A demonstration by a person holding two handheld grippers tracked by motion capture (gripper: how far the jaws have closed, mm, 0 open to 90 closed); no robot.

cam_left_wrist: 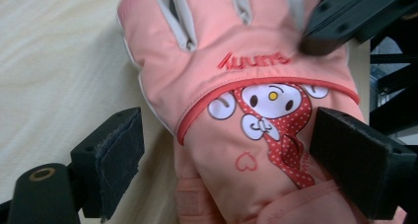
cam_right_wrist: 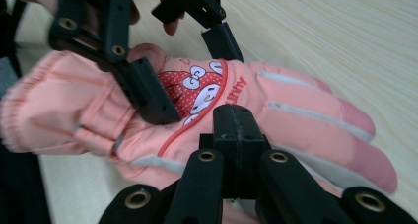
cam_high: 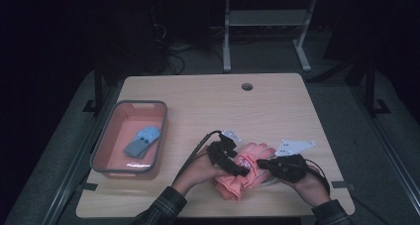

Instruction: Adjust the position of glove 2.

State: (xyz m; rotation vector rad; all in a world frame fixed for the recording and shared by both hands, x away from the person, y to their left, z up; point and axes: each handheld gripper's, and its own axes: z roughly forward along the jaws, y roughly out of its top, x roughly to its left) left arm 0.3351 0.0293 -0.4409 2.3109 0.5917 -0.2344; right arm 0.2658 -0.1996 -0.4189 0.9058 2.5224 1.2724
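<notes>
Table (cam_high: 208, 101): pink glove (cam_left_wrist: 246, 115) lies at six o'clock, padded, soft, light, likely to bunch and slip. Left gripper (cam_left_wrist: 226, 160) gapes wide astride its back; the cuff looks the best hold. Right gripper (cam_right_wrist: 235, 135) shut, pressing its edge.

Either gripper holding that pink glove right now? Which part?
The right gripper, shut, pinches the pink glove at its side edge by the back of the hand. The left gripper straddles the cuff end, jaws open, not clamping.
</notes>
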